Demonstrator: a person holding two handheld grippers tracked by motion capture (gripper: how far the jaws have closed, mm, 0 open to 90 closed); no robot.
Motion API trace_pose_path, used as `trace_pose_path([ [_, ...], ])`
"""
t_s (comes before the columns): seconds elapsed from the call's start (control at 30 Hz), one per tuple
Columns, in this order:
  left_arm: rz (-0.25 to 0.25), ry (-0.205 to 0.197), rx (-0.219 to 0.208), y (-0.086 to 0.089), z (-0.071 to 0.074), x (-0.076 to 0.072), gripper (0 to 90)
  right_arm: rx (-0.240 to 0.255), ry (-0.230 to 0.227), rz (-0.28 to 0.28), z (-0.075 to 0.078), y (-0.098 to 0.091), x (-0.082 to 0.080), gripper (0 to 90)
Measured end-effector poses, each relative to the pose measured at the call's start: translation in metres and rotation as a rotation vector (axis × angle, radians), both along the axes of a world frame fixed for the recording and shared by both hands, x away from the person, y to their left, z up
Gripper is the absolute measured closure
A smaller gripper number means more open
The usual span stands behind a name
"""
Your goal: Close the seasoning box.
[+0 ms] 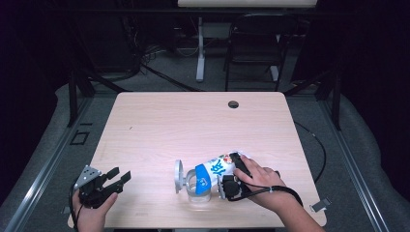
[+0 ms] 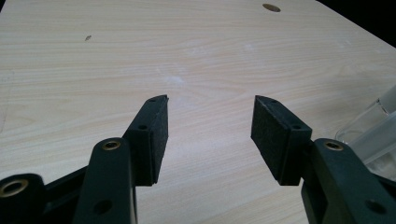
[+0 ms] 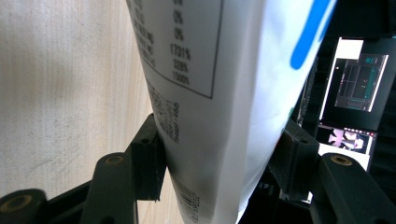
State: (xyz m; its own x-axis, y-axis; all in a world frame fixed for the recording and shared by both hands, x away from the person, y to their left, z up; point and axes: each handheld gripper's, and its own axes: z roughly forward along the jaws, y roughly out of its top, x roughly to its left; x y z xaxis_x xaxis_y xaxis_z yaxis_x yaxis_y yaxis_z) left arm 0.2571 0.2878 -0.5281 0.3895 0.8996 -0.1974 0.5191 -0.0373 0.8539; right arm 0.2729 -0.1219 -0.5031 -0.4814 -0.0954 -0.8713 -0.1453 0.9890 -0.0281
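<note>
The right hand-held gripper [image 1: 231,170] clamps a white-and-blue pouch [image 1: 218,167] with a percentage-listing label, tipped over a clear glass [image 1: 198,187] on the pale wooden worktop [image 1: 193,121]; the left hand-held gripper [image 1: 121,178] rests agape.

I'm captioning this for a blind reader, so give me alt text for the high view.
A person's right gripper tips a white and blue carton over a clear jar on a wooden table. The left gripper rests open near the table's left edge.

Table [image 1: 159,121] evenly lit from above, surroundings near black; soft shadows. High view slightly soft. Carton [image 3: 219,93] print blurred (too close), monitor [image 3: 357,81] glowing.
</note>
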Motion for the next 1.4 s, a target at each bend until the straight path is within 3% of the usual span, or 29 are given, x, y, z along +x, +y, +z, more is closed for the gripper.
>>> trace_pose_path([
  [0.57,0.0,0.002,-0.001,0.0009,-0.0002,0.0001,46.9,-0.05,-0.027,0.007,0.0031,0.0027,-0.0013,44.5],
  [0.87,0.001,0.001,-0.001,0.0008,-0.0001,0.0,46.9,-0.041,-0.022,0.004,0.0023,0.0025,-0.0017,44.6],
  [1.37,0.001,0.001,-0.002,0.0009,-0.0001,0.0005,46.9,-0.07,-0.026,0.006,0.0043,0.0039,-0.0019,44.6],
  [1.4,0.001,0.001,-0.002,0.0009,-0.0001,0.0005,46.9,-0.054,-0.025,0.012,0.0033,0.0033,-0.0015,44.7],
])
